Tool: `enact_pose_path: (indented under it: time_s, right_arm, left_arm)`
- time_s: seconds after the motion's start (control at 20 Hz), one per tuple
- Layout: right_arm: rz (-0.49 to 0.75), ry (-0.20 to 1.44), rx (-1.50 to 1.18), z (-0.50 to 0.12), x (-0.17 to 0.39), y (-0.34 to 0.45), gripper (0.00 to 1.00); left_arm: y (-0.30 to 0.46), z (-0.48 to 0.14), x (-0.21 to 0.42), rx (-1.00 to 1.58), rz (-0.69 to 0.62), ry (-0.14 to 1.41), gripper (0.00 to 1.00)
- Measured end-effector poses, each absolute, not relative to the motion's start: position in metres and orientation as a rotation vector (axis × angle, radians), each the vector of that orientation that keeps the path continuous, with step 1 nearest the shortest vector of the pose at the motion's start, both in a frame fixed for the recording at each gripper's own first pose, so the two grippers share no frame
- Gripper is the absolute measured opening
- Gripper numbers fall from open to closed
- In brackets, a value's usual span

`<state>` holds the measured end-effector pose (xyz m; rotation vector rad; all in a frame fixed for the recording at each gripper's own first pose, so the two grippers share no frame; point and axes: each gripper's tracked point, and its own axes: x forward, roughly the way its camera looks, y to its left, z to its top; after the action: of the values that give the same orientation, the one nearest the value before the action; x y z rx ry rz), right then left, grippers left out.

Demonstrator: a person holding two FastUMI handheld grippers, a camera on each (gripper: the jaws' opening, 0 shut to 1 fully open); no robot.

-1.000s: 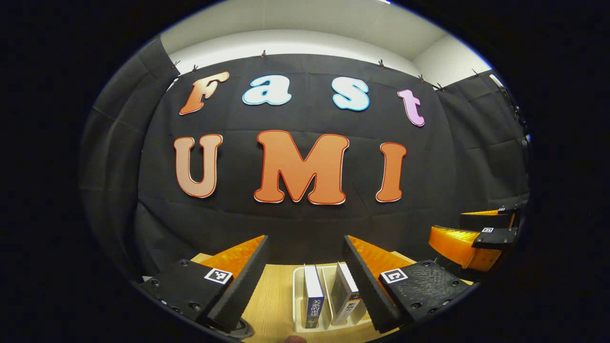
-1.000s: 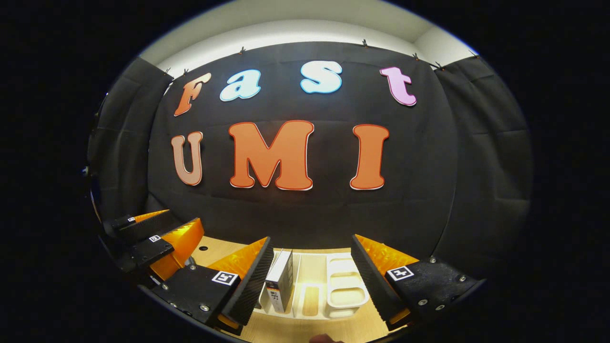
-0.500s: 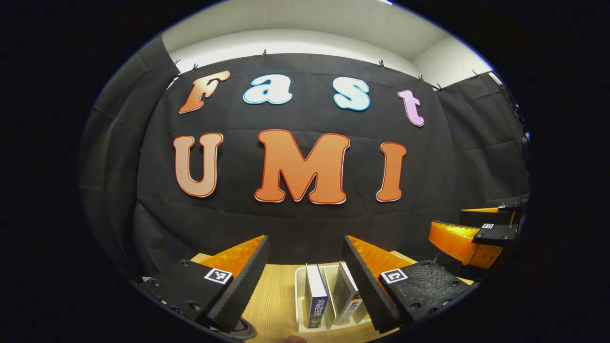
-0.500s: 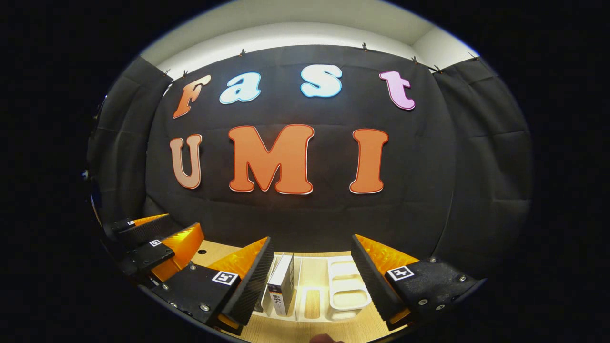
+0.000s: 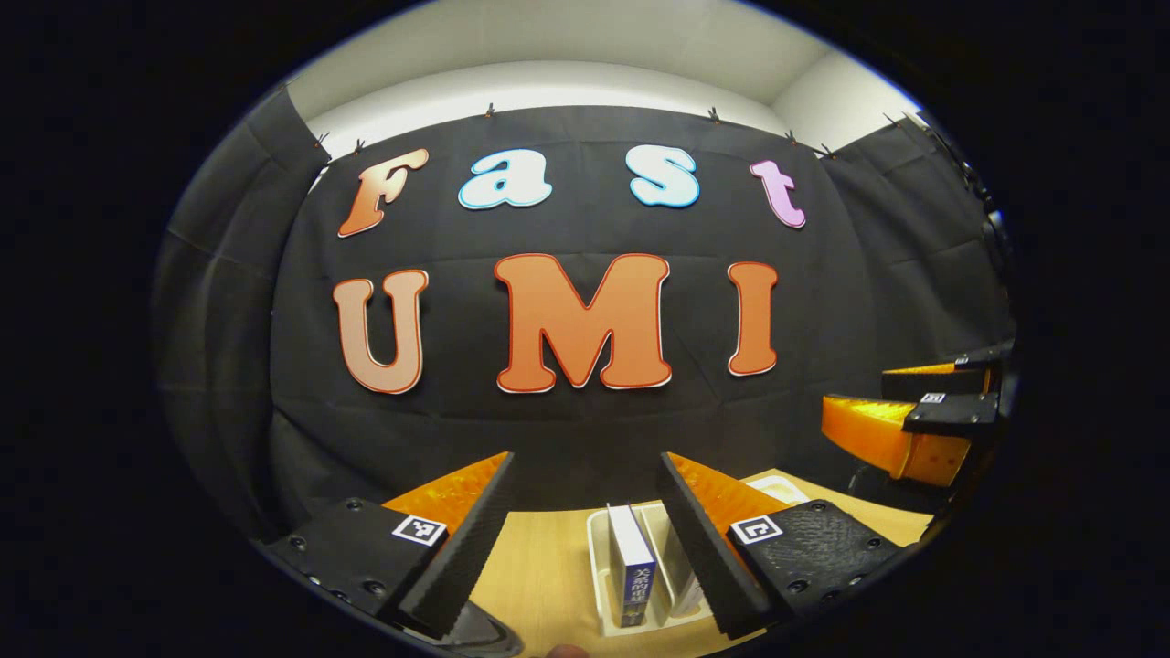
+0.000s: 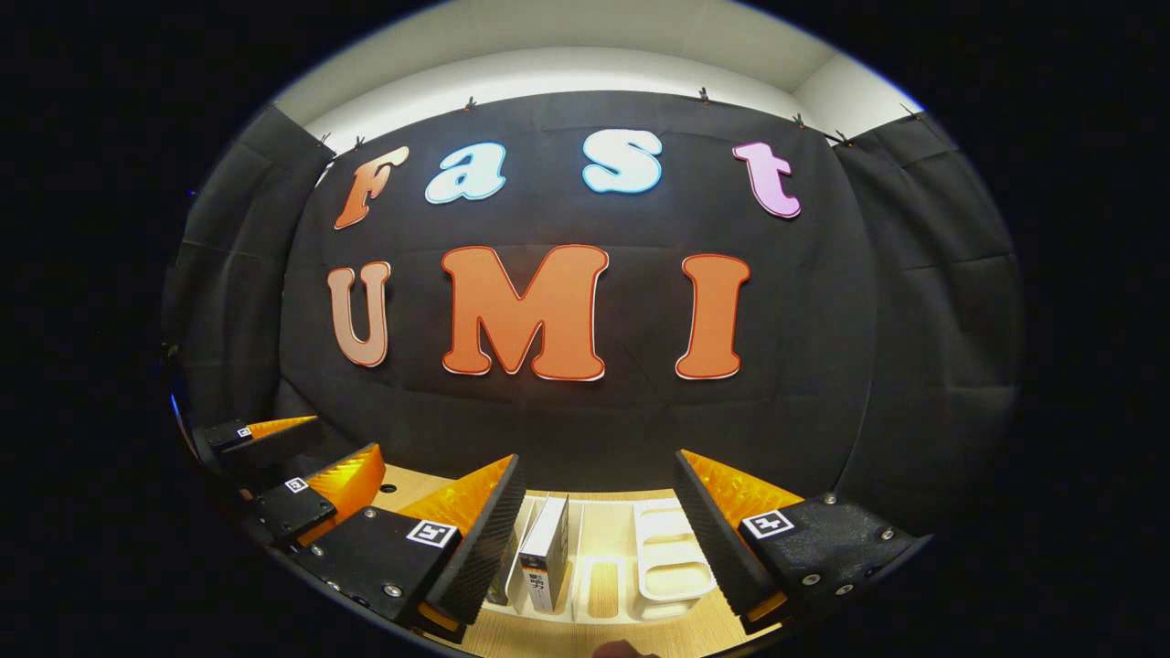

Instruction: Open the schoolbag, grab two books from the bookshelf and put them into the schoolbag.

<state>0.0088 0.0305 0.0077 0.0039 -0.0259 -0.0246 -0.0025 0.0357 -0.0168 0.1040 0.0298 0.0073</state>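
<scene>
A blue-spined book [image 5: 632,571] stands upright in the white bookshelf [image 5: 599,576] at 6 o'clock; a white book [image 6: 545,553] leans beside it.

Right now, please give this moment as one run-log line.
left gripper: open | right gripper: open | books: standing in rack | held: nothing

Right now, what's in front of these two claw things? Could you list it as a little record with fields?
Left gripper: open, holding nothing
Right gripper: open, holding nothing
Bookshelf: white slotted rack on the table
Blue-spined book: upright in a rack slot, ahead between the left gripper's fingers
White-spined book: upright in the rack, close to the right gripper's left finger, untouched
Table: light wood
Schoolbag: cannot tell its state from these views
Stage: books not yet grabbed
</scene>
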Motion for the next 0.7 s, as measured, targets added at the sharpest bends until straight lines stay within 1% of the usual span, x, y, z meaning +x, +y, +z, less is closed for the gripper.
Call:
enact_pose_path:
  time_s: [0.05, 0.25, 0.3, 0.35, 0.55, 0.7]
  right_arm:
    - [-0.027, -0.027, -0.001, 0.008, 0.010, 0.032, 0.97]
    - [-0.042, -0.033, -0.012, 0.010, 0.016, 0.040, 0.97]
    - [-0.049, -0.034, -0.017, 0.010, 0.018, 0.041, 0.97]
    - [-0.055, -0.035, -0.022, 0.009, 0.018, 0.044, 0.97]
    - [-0.082, -0.024, -0.038, 0.006, 0.026, 0.052, 0.97]
    - [-0.125, -0.023, -0.062, 0.006, 0.028, 0.053, 0.97]
  left_arm:
    - [0.042, -0.020, -0.003, 0.126, 0.014, 0.037, 1.00]
    - [0.070, -0.047, -0.015, 0.240, 0.032, 0.084, 1.00]
    - [0.077, -0.056, -0.019, 0.270, 0.035, 0.097, 0.98]
    - [0.084, -0.063, -0.022, 0.298, 0.035, 0.110, 0.98]
    - [0.110, -0.104, -0.037, 0.414, 0.021, 0.178, 0.98]
    - [0.130, -0.142, -0.048, 0.502, -0.002, 0.225, 0.98]
